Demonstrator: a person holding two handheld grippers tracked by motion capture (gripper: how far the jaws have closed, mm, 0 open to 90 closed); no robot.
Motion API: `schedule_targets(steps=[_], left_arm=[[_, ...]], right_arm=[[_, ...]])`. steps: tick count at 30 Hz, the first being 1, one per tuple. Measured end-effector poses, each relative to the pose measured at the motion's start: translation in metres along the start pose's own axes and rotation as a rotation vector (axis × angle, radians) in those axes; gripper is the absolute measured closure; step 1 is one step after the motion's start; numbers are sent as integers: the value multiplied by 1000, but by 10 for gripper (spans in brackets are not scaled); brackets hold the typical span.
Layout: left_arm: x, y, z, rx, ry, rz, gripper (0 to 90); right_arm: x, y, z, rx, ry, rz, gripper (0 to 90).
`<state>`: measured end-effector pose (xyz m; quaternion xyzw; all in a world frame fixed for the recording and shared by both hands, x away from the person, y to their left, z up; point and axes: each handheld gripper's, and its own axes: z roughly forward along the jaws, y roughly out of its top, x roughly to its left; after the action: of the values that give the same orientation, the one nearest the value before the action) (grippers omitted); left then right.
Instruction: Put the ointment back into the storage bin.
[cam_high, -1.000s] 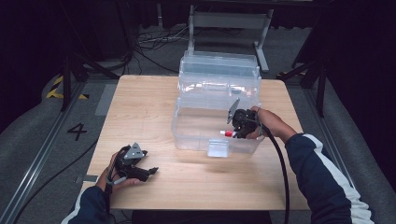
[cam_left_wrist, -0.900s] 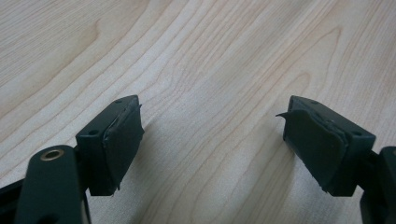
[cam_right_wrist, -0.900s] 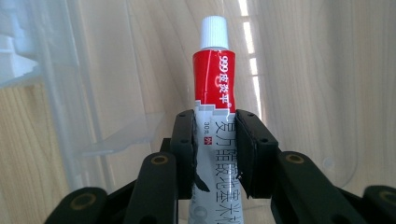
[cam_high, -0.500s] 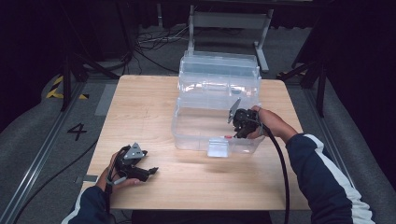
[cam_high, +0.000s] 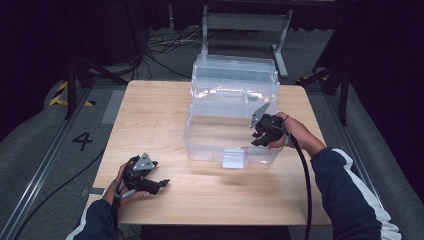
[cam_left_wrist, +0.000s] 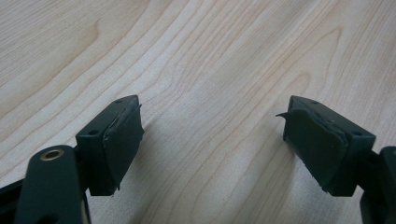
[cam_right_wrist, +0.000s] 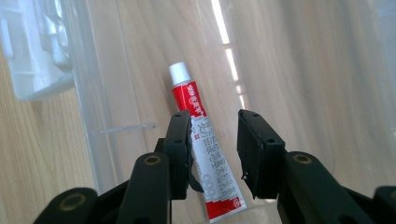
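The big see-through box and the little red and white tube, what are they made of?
The box looks like clear, glossy hard plastic: the table's wood grain shows through its walls and light streaks shine on them. The tube looks like thin soft metal or plastic, with a printed skin and crimped flat end; its white cap seems matte plastic.

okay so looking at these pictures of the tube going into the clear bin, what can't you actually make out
- Tube: right gripper view, its bottom end is cut off by the bin's near rim at the picture's lower edge; the small print is too blurred to read.
- Right gripper: high view, too small to see its jaws, which have just been opening.
- Clear bin: high view, glare on the walls hides what lies inside.
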<state>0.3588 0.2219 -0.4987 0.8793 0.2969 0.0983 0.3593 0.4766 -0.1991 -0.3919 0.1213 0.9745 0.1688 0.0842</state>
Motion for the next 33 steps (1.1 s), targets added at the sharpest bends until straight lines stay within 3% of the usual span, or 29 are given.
schedule_targets(steps=[9,10,22,33], left_arm=[[0,0,0,0,1,0,201],[0,0,0,0,1,-1,200],[-1,0,0,1,8,-8,197],[-4,6,1,40,44,-42,185]], right_arm=[[0,-11,-10,-123,-38,26,622],[1,-14,-13,-159,-47,33,609],[3,-30,-26,-265,-87,57,574],[7,-38,-55,-385,-165,61,576]])
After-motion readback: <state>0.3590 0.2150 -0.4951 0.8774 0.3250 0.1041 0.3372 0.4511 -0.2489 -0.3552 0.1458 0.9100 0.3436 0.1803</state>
